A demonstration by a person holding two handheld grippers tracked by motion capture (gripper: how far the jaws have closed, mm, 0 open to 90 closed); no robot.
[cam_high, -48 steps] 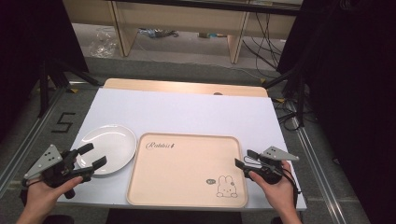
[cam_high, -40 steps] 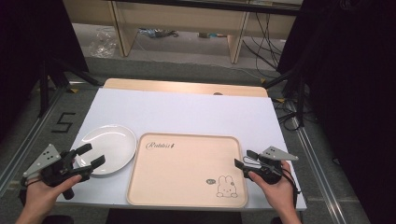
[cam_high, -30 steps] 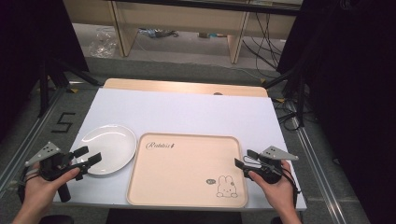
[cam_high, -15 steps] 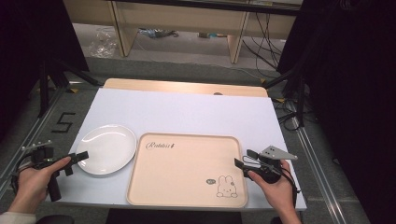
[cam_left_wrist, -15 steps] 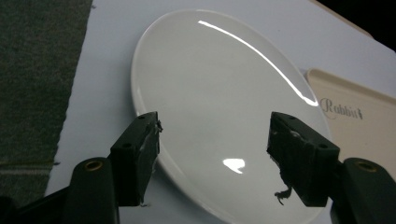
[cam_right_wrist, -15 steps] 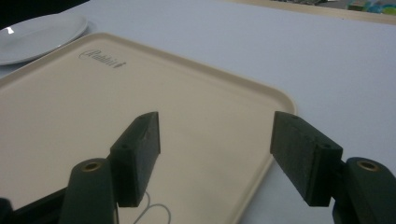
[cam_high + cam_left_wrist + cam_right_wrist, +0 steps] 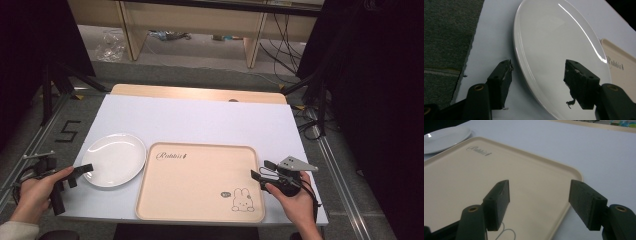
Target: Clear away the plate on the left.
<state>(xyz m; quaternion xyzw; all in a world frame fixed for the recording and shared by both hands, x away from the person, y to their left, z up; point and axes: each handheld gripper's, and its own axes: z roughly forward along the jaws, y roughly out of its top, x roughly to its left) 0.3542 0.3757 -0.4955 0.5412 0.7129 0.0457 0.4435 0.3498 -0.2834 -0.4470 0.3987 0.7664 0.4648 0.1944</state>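
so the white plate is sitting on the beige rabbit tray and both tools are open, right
Not quite. The white plate lies on the table beside the beige rabbit tray, to its left, as the high view shows. Both the left tool and the right tool are open.

**Three cameras, one shared corner of plate and tray**

The high view looks forward and down over the whole tabletop (image 7: 200,120) from the near side. The left gripper view sits low and close, facing the white plate (image 7: 554,50) with the tray (image 7: 621,72) at its edge. The right gripper view skims the tray (image 7: 474,177), the plate (image 7: 444,135) far off; both lie side by side in the high view.
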